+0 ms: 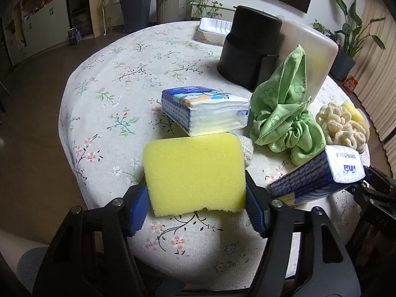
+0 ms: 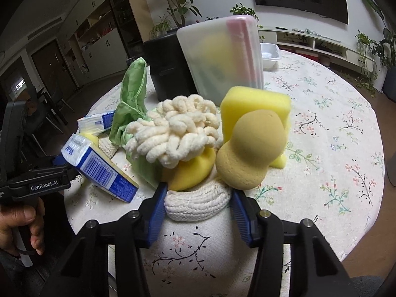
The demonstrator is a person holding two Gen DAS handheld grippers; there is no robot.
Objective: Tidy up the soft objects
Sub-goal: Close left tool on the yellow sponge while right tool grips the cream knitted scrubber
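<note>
My left gripper (image 1: 196, 195) is shut on a yellow rectangular sponge (image 1: 195, 173) and holds it above the table's near edge. My right gripper (image 2: 198, 208) is shut on a white knitted cloth (image 2: 196, 204); its body shows at the right edge of the left wrist view (image 1: 373, 193). Behind the cloth lie a cream chenille mop head (image 2: 173, 130), a tan peanut-shaped sponge (image 2: 250, 153), a yellow sponge block (image 2: 255, 106) and a rounded yellow sponge (image 2: 191, 172). A green cloth (image 1: 284, 113) is bunched mid-table. Two tissue packs lie flat (image 1: 205, 111) and tilted (image 1: 319, 175).
A frosted plastic box (image 2: 220, 57) stands upright beside a black cylinder container (image 1: 247, 47). A white tray (image 1: 214, 28) sits at the far edge of the round floral tablecloth (image 1: 111, 94). Potted plants and cabinets line the room behind.
</note>
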